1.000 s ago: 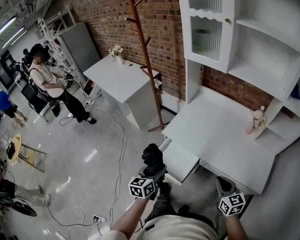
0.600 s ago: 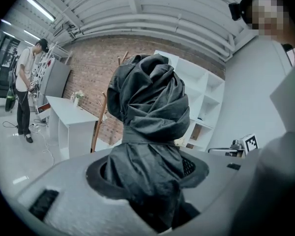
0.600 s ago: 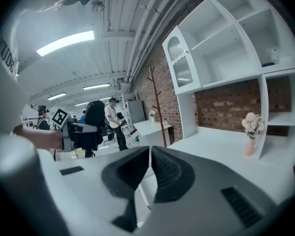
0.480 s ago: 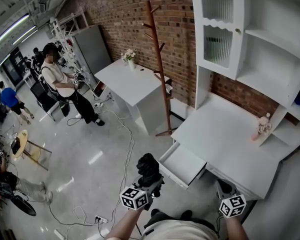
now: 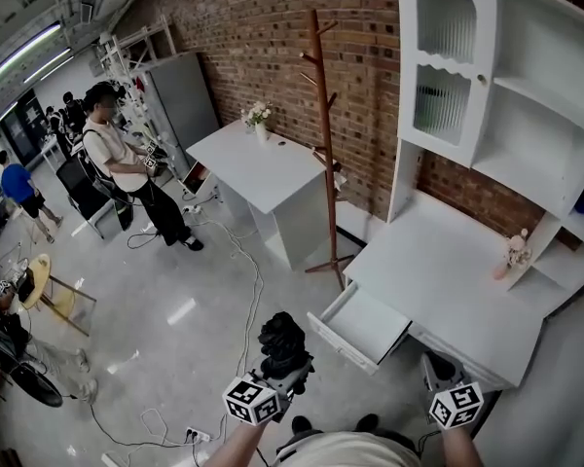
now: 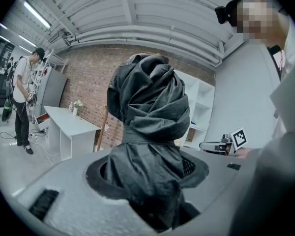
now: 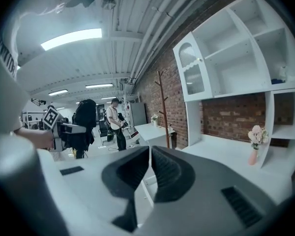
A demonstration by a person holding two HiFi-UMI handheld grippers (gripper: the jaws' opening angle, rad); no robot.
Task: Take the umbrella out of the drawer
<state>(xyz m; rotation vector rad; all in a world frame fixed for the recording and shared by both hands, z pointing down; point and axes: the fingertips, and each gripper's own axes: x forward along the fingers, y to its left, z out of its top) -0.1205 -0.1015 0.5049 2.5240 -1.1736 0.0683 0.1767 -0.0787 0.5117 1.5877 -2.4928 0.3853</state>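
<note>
A black folded umbrella [image 5: 282, 341] stands upright in my left gripper [image 5: 283, 366], which is shut on its lower part. It is held above the floor, left of the open white drawer [image 5: 362, 326]. In the left gripper view the umbrella [image 6: 148, 117] fills the middle, bunched between the two jaws of my left gripper [image 6: 147, 183]. My right gripper [image 5: 444, 379] is low at the right, in front of the white desk [image 5: 448, 280]. In its own view my right gripper [image 7: 151, 167] has its pads together and holds nothing. The drawer looks empty.
A wooden coat rack [image 5: 326, 134] stands left of the desk, with a white table [image 5: 263, 163] beyond it. A tall white shelf unit [image 5: 506, 76] sits on the desk. Cables [image 5: 238, 290] run across the floor. A person [image 5: 127, 178] stands at the far left.
Both grippers have drawn back from the desk and lifted a little. The umbrella has moved with the left gripper, farther from the open drawer.
</note>
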